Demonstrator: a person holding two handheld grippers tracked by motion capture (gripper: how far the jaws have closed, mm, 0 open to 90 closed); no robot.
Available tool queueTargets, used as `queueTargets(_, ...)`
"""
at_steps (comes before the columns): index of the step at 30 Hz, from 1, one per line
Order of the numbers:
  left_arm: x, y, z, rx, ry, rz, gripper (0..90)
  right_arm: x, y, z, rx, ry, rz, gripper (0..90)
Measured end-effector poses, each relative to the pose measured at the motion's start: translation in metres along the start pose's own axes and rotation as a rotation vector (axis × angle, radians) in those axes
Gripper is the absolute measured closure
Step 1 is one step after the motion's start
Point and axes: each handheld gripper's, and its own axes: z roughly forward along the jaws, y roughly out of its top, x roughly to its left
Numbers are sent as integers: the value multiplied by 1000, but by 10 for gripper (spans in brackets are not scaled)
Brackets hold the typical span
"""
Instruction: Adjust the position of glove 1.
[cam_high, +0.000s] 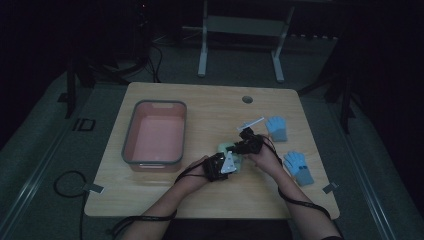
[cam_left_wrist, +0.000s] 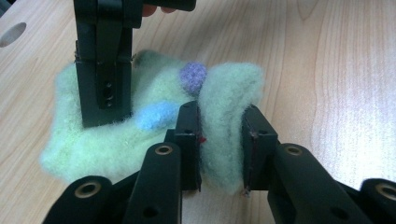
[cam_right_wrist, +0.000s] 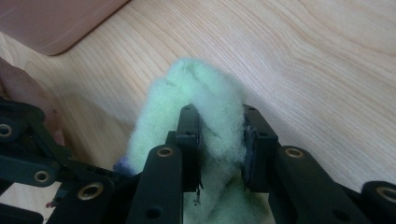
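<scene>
Left gripper view puts my left gripper (cam_left_wrist: 222, 149) squarely on the pale green fuzzy sock (cam_left_wrist: 140, 126): my two black jaws are clamped on a raised fold of it, the wool bulging up between the pads. On the flat part of the sock lie a purple spot (cam_left_wrist: 193, 77) and a blue spot (cam_left_wrist: 156, 115), and beyond them my other tool comes down from the top of the picture onto the far side of the same sock.

Right gripper view shows my right gripper (cam_right_wrist: 222, 147) pinching another bunch of that green wool — the pads press into it from both sides, and the fold rises above the jaw tips. A corner of the pink bin (cam_right_wrist: 56, 23) sits at the upper left there.

From the high view, both of my hands meet near the middle of the wooden table (cam_high: 210, 100), just right of the pink bin, with the sock between them. Two blue gloves (cam_high: 276, 128) lie apart on the right side of the table — one nearer the far edge, one nearer me. A small white strip (cam_high: 251, 123) lies just beyond my right hand.
</scene>
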Motion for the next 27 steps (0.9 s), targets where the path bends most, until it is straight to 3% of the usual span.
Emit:
queueTargets(11, 16, 17, -26, 14, -1, 4, 742, 12, 20, -23, -55, -6, -29, 735)
queueTargets(27, 40, 30, -71, 14, 35, -6, 744, 35, 60, -45, -113, -8, -66, 735)
